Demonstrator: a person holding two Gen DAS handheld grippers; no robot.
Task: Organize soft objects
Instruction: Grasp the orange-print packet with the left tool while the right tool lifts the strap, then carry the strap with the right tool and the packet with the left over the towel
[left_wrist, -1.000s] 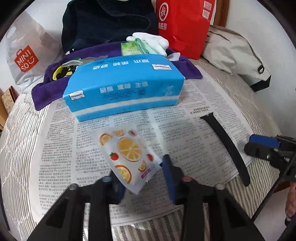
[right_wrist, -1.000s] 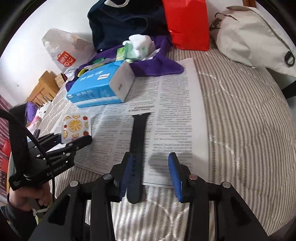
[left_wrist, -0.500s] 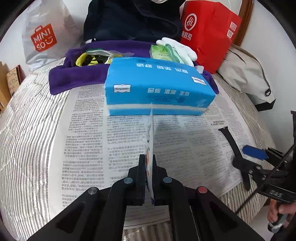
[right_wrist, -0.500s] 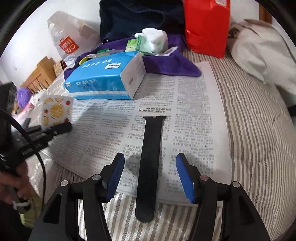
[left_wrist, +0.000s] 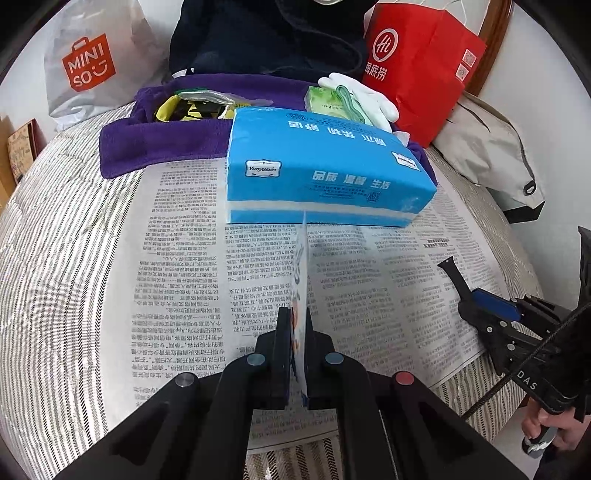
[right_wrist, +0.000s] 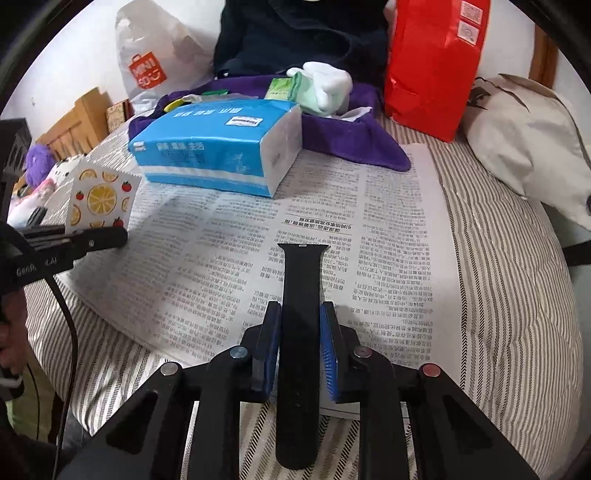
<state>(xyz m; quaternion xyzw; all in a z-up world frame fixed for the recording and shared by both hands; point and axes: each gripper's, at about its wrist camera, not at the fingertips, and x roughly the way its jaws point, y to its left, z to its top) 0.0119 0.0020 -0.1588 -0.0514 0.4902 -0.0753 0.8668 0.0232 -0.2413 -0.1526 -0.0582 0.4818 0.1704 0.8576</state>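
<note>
Striped bed (right_wrist: 498, 295) under newspaper (right_wrist: 388, 221), purple towel (left_wrist: 155, 147), bags.

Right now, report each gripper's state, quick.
Left gripper: shut on the fruit-print packet.
Right gripper: jaws closing around the black watch strap, pads at its edges.

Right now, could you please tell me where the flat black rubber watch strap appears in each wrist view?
Left wrist view: the flat black rubber watch strap shows at the right edge, its far end poking out past the right gripper, on the newspaper.
Right wrist view: the strap runs up the lower centre, between the closing jaws of the right gripper.
Shared landmark: the blue tissue pack.
</note>
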